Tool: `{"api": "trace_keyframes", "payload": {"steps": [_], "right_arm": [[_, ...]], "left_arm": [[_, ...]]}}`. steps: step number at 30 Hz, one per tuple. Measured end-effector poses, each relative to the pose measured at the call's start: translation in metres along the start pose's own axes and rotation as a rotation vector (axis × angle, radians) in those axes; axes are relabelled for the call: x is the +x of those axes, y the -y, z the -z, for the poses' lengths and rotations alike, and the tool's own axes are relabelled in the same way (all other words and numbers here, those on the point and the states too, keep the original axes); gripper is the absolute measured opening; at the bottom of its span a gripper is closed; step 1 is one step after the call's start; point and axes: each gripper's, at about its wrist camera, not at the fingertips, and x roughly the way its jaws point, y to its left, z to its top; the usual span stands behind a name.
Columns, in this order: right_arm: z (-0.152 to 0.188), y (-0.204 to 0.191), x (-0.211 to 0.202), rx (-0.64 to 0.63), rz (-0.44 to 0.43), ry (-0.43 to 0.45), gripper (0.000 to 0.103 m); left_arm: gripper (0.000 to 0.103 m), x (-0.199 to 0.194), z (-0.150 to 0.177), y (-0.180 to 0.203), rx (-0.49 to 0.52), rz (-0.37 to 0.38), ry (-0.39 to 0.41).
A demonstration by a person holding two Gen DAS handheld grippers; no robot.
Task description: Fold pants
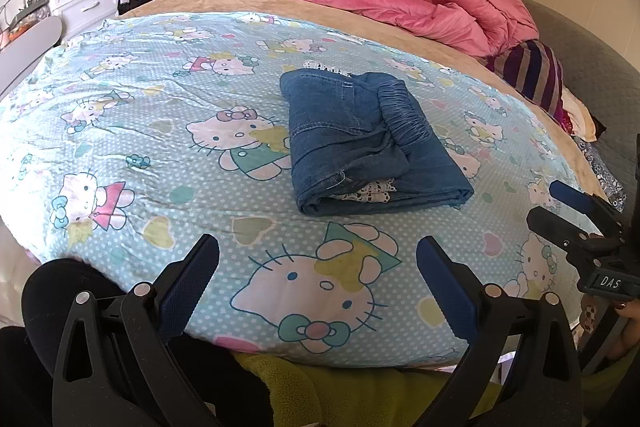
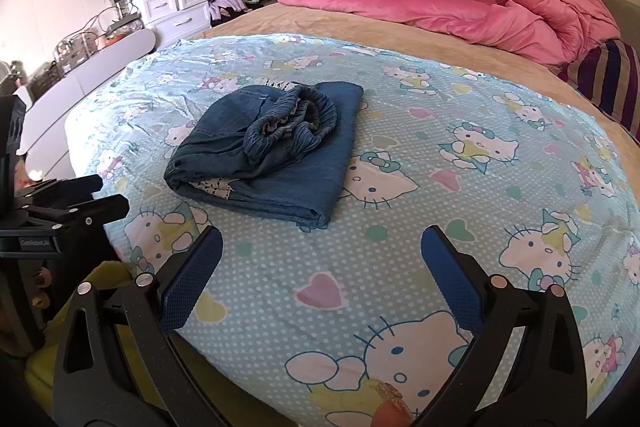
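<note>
The pants (image 1: 368,143) are sitting folded in a bundle on the cartoon-cat sheet (image 1: 160,155) mid-bed, waistband on top. Both claws are hanging at the near edge, left claw (image 1: 318,285) and right claw (image 2: 322,277) gaping wide, holding nothing.

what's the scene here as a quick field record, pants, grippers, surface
pants: blue denim pants, folded into a compact bundle, elastic waistband on top
surface: cartoon-cat sheet spread over the bed
left gripper: open, empty, hovering short of the pants
right gripper: open, empty, hovering short of the pants
contact: neither gripper touches the pants
background: pink quilt at the far end
</note>
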Motion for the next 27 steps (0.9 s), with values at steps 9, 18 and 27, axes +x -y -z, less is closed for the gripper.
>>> {"api": "trace_keyframes", "payload": {"steps": [9,18,27], "right_arm": [[0.000,0.001,0.000,0.002,0.003,-0.004,0.094],[-0.001,0.002,0.002,0.008,0.012,-0.006,0.094],[0.002,0.032,0.008,0.071,0.062,-0.001,0.094]], "left_arm": [[0.099,0.000,0.000,-0.001,-0.003,-0.004,-0.008],[0.099,0.001,-0.002,-0.007,-0.026,-0.048,-0.034],[0.099,0.011,-0.017,-0.039,-0.103,-0.091,-0.044]]}}
